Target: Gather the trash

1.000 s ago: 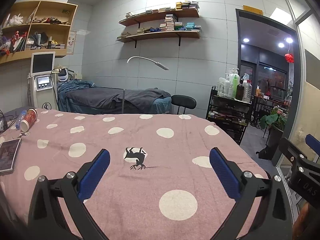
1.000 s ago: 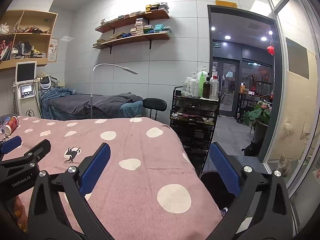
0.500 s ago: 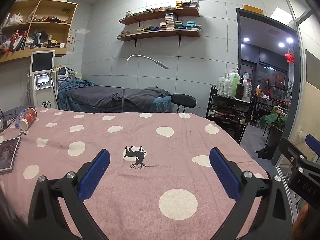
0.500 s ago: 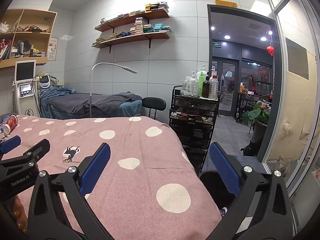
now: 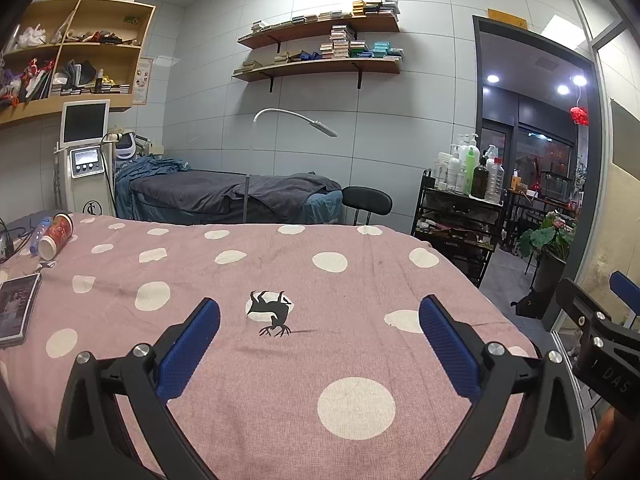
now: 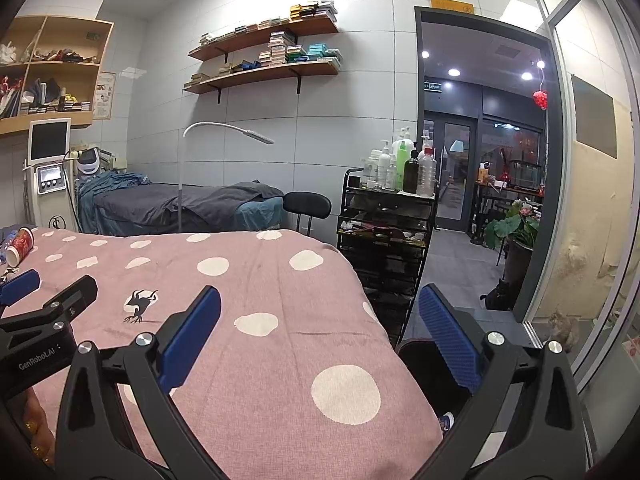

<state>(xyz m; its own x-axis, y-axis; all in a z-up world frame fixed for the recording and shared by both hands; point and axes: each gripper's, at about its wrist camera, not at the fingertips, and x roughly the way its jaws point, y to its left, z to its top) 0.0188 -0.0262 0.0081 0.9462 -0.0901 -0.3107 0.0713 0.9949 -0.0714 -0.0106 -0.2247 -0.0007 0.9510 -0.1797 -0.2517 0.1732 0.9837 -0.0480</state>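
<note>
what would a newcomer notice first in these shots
The pink polka-dot bedspread fills the foreground, with a black animal print near its middle. A tipped red paper cup lies at its far left edge. Both the left gripper and right gripper hang open and empty above it.

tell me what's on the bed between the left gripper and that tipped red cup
In the left wrist view, between the left gripper and the red cup lies only polka-dot bedspread; a tablet sits just beside that line.
</note>
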